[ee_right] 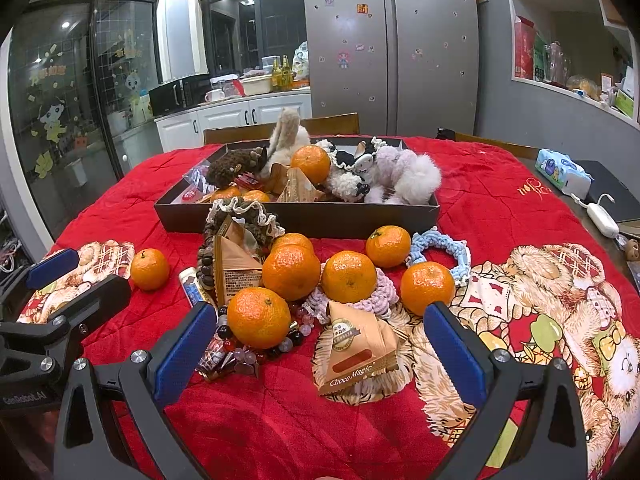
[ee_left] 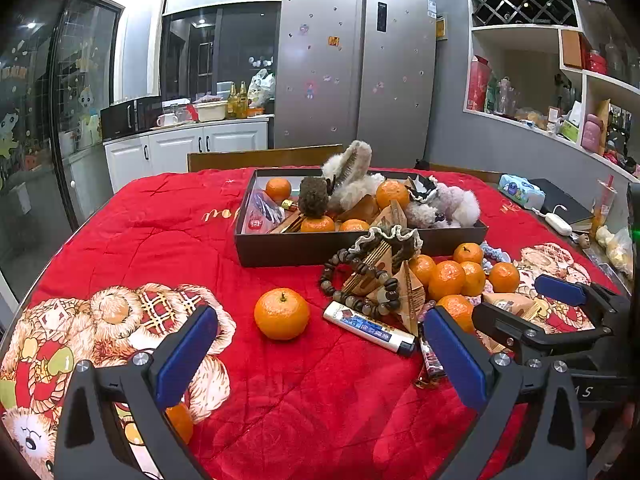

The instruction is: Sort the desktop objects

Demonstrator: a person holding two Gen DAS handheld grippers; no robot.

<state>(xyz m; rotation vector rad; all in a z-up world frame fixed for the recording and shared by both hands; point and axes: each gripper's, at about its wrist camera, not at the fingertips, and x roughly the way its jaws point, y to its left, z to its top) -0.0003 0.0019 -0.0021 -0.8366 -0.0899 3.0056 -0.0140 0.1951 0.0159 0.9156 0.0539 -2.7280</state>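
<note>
My left gripper [ee_left: 320, 354] hung with its blue pads spread wide, nothing between them, over the near part of the red quilt [ee_left: 160, 240] covering the table. Just past it a lone tangerine [ee_left: 282, 313] sat apart from the rest, with a white lighter [ee_left: 368, 327] lying beside it toward the pile. My right gripper [ee_right: 320, 354] was likewise spread apart and empty, hovering near a Choco Magic packet [ee_right: 358, 354] that lay flat on the quilt close to my fingers [ee_right: 454, 354]. Left of that packet a tangerine on beads [ee_right: 259, 317] rested against a loose string of glossy beads [ee_right: 240, 356]. Behind them was a cluster of tangerines [ee_right: 349, 276] on a pink knitted scrunchie [ee_right: 382, 294], a blue knitted ring [ee_right: 440, 246] just beside, and a wooden bead bracelet [ee_left: 360, 280] wrapped around triangular snack packets. Farther toward the far edge stood the dark tray [ee_left: 320, 250], already holding tangerines, fluffy hair ties and snack packets. A tissue pack [ee_left: 520, 190] sat near the right far corner.
</note>
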